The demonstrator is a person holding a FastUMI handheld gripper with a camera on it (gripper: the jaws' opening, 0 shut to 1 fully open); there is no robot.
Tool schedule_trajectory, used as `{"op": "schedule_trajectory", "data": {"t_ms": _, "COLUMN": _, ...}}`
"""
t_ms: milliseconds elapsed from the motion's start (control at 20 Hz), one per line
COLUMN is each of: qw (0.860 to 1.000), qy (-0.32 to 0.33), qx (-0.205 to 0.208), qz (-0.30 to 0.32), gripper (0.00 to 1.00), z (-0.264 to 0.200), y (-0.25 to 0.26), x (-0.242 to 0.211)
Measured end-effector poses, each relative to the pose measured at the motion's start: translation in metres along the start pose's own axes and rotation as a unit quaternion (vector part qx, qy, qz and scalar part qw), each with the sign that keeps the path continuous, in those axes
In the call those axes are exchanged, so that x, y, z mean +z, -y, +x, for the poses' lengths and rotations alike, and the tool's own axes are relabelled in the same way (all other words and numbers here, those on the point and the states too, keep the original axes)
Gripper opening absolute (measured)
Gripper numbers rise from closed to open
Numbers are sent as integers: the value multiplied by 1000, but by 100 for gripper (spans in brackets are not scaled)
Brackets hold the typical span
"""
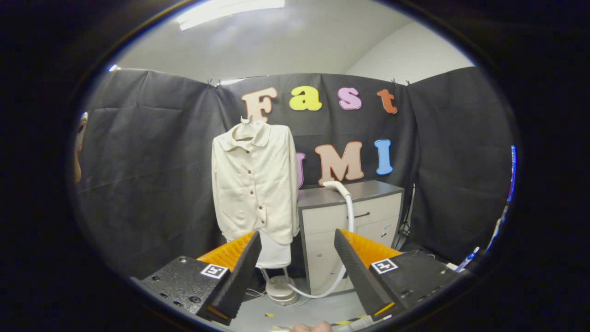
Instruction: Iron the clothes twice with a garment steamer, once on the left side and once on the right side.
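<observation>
A cream button-up shirt (255, 184) hangs on a hanger in front of the black cloth wall, well beyond my fingers. Below it stands the garment steamer's round base (282, 291) on the floor. A white hose (346, 216) runs from that base up over the front of a cabinet, and its head (333, 185) rests on the cabinet top. My gripper (298, 276) is open, with nothing between its fingers. It points at the gap between the shirt and the cabinet, far from both.
A grey-topped cabinet (368, 216) with a drawer stands right of the shirt. Cables hang at its right side (405, 226). Part of a hand (312, 327) shows just below my fingers. Small yellow tape marks (268, 315) lie on the floor.
</observation>
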State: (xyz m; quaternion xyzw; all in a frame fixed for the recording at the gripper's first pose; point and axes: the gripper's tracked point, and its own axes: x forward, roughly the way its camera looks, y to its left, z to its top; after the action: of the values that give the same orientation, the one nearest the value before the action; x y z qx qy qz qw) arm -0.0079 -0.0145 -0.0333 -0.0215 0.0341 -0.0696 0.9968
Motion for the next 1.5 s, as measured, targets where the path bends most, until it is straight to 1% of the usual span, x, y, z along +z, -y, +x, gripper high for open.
{"op": "schedule_trajectory", "data": {"t_ms": 150, "qw": 1000, "qy": -7, "qx": -3, "qz": -9, "gripper": 97, "z": 24, "y": 7, "x": -3}}
{"op": "schedule_trajectory", "data": {"t_ms": 350, "qw": 1000, "qy": -13, "qx": -1, "qz": -23, "gripper": 97, "z": 72, "y": 22, "x": -8}}
{"op": "schedule_trajectory", "data": {"t_ms": 800, "qw": 999, "qy": -36, "qx": -9, "qz": -32, "gripper": 98, "z": 223, "y": 94, "x": -17}}
{"op": "schedule_trajectory", "data": {"t_ms": 1000, "qw": 998, "qy": -59, "qx": -11, "qz": -33, "gripper": 98, "z": 288, "y": 129, "x": -21}}
{"op": "schedule_trajectory", "data": {"t_ms": 1250, "qw": 996, "qy": -78, "qx": -17, "qz": -30, "gripper": 98, "z": 361, "y": 168, "x": -28}}
{"op": "schedule_trajectory", "data": {"t_ms": 1500, "qw": 995, "qy": -88, "qx": -23, "qz": -31, "gripper": 98, "z": 428, "y": 190, "x": -31}}
